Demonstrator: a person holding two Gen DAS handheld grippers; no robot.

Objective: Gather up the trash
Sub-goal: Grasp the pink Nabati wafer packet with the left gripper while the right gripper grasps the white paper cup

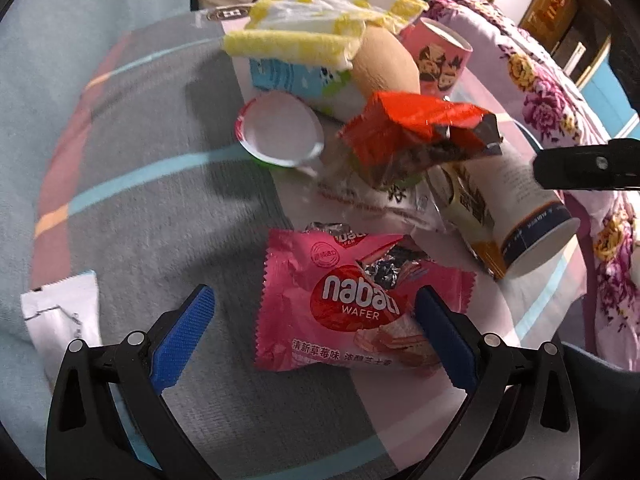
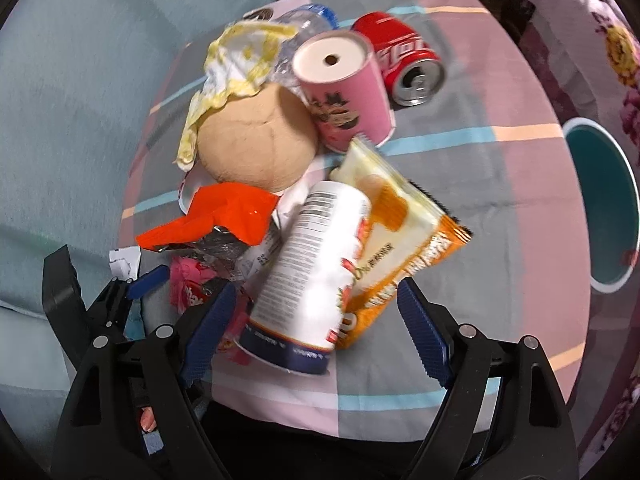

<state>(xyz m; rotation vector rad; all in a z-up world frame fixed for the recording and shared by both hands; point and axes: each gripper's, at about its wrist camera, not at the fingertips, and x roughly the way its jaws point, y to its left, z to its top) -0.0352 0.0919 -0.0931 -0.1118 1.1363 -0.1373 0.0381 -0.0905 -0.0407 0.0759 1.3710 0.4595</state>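
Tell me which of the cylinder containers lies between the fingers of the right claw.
The white tube with the dark blue band, lying on its side inside the open right claw. The pink tube and the red soda can lie farther away.

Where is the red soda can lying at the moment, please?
In the right wrist view, the red soda can lies on its side at the pile's far edge, right of the pink tube.

Glossy crinkled plastic-foil pink wafer wrapper (image 1: pixel 352 300) between hand-held gripper fingers, matt woven checked cloth (image 1: pixel 168 208) beneath, glossy orange foil wrapper (image 2: pixel 224 216) beyond, shiny metal red can (image 2: pixel 404 64) far ahead, smooth paper white tube (image 2: pixel 316 272), ribbed blue rubber-like pads (image 1: pixel 182 336).
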